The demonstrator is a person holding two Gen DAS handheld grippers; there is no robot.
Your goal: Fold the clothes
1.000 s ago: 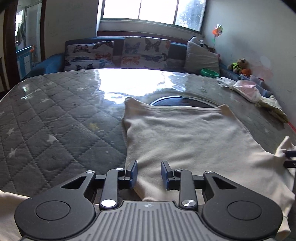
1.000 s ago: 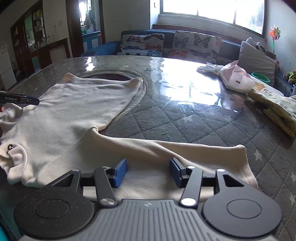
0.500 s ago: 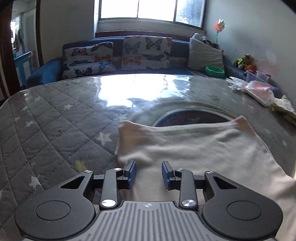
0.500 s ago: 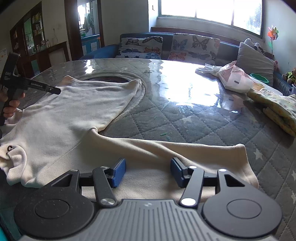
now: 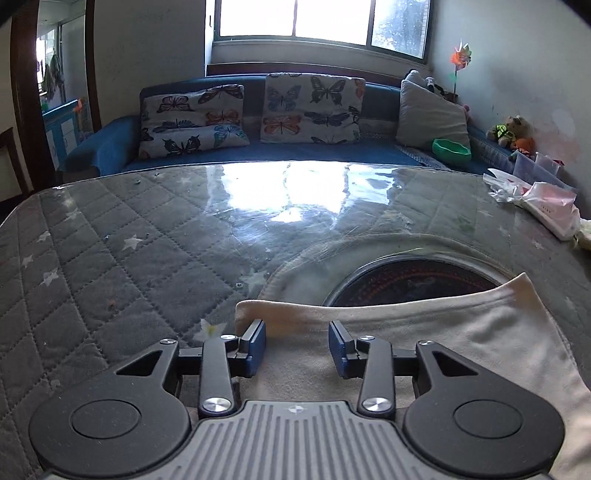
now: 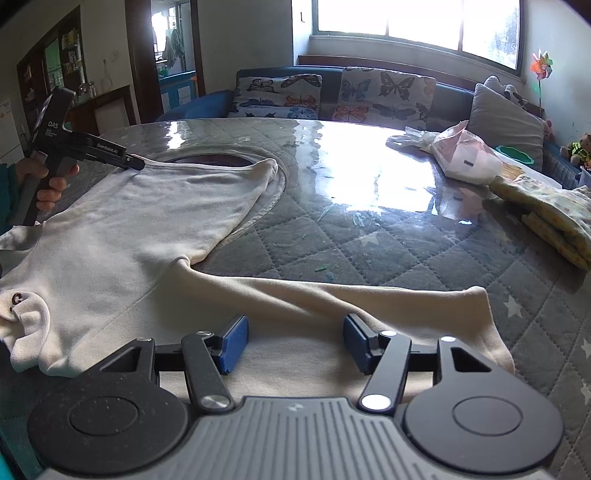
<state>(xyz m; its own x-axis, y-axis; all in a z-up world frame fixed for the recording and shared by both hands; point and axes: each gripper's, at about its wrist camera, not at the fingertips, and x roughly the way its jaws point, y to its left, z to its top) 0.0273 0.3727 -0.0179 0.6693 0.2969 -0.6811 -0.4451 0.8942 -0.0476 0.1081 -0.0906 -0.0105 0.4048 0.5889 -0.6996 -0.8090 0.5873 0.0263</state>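
Nearest in the right wrist view, the right gripper (image 6: 291, 343) hung over the long sleeve (image 6: 369, 306) of a cream top (image 6: 122, 229); jaws were apart and opening a bit more, w/ sleeve cloth lying under the gap but neither blue pad pressing it, so no grip yet. The top lay flat on the quilted grey table cover (image 6: 369, 254), body spread to the left, sleeve stretched right toward a folded yellow-print cloth (image 6: 554, 221). In the left wrist view the left gripper (image 5: 297, 345) sat at the hem's left corner (image 5: 251, 310), jaws also apart and opening, cloth beneath them but not clamped. Judged step: lining up both grippers for a first fold, prob. the sleeve brought in over the body. Next move would need each pair of pads lowered onto the fabric edge and closed on one layer only, w/o dragging the slippery clear sheet on the table. Further back, the person's hand (image 6: 48, 181) held the left tool's handle at the hem, seen from the right cam. Writing: "DAS" and "GenRobot.AI" on that tool, smaller print under DAS unreadable; a small mark near the collar (image 6: 16, 297), poss. a letter, too small to say. Farthest: a white plastic bag (image 6: 465, 155), then butterfly-print cushions (image 6: 384, 92) on the blue sofa (image 6: 207, 103) below the window (image 6: 417, 22).
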